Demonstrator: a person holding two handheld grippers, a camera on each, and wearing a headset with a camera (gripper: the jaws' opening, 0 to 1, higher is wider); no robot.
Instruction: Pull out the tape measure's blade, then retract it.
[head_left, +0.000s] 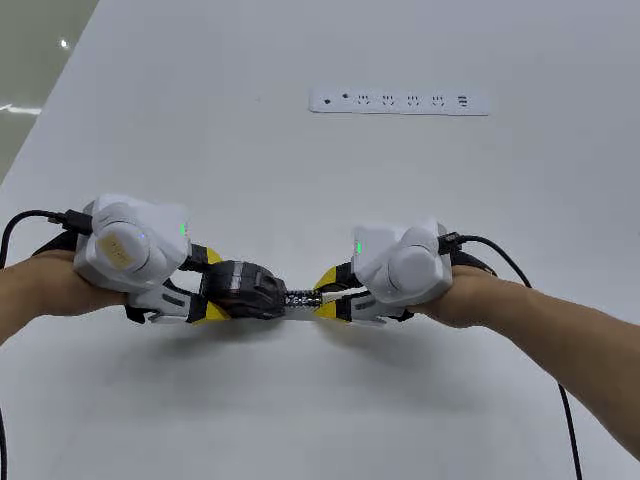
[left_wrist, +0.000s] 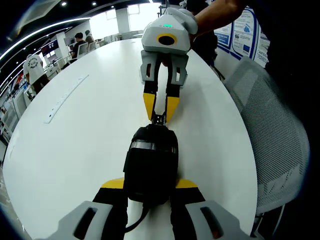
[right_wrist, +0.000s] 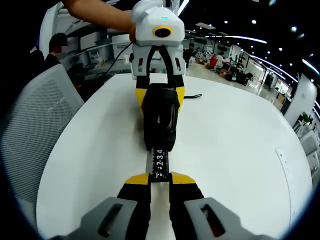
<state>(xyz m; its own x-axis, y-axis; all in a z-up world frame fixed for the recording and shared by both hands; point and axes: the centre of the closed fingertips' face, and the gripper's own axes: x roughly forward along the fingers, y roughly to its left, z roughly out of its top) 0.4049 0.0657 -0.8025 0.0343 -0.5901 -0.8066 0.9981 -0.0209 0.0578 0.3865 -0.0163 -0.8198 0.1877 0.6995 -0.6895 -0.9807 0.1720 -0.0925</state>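
A black tape measure (head_left: 243, 289) lies on the white table, held between the yellow-tipped jaws of my left gripper (head_left: 212, 285), which is shut on its case (left_wrist: 150, 165). A short length of blade (head_left: 302, 298) with printed numbers (right_wrist: 159, 161) sticks out of the case (right_wrist: 160, 117) toward the right. My right gripper (head_left: 327, 294) is shut on the blade's end (right_wrist: 159, 175). In the left gripper view the right gripper (left_wrist: 160, 106) pinches the blade tip just beyond the case. In the right gripper view the left gripper (right_wrist: 159, 95) clasps the case from behind.
A white power strip (head_left: 399, 101) lies flat at the far side of the table (head_left: 300, 170). Black cables (head_left: 520, 280) trail from both grippers. A grey mesh chair (left_wrist: 272, 130) stands at the table's edge. People sit at desks far off in the room.
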